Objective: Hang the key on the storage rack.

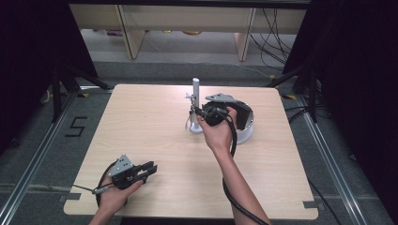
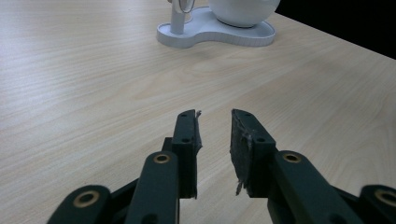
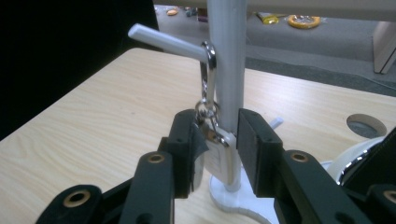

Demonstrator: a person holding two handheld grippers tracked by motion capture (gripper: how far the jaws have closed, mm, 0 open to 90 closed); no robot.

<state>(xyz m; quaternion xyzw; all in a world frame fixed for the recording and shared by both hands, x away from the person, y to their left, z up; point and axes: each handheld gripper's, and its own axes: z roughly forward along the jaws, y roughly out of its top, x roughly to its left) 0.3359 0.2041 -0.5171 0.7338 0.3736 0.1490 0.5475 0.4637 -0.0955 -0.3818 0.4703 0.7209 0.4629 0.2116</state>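
Padlock: small silver metal padlock point(image 3: 215, 156) hanging by a silver clip point(image 3: 208, 74) from a white peg point(image 3: 163, 42) on the white plastic upright post point(image 3: 227, 70), toward the far middle of the pale wooden table point(image 1: 155, 122).
Left gripper: black two-jaw left gripper point(image 1: 149, 169) held in the person's left hand point(image 1: 112, 194) at the near left corner of the table, low over the wood, well apart from the stand.
Left gripper state: released; jaws stand parted with bare table between them.
Stand: white plastic base point(image 2: 210, 35) carrying the post, with a white rounded bowl point(image 2: 243, 10) on it.
Right gripper: black two-jaw right gripper point(image 3: 218, 149) in the right hand point(image 1: 217, 129), reaching to the post.
Right gripper state: jaws stand either side of the padlock; left pad point(image 3: 191, 151) is at its face, right pad stands off it, so released.
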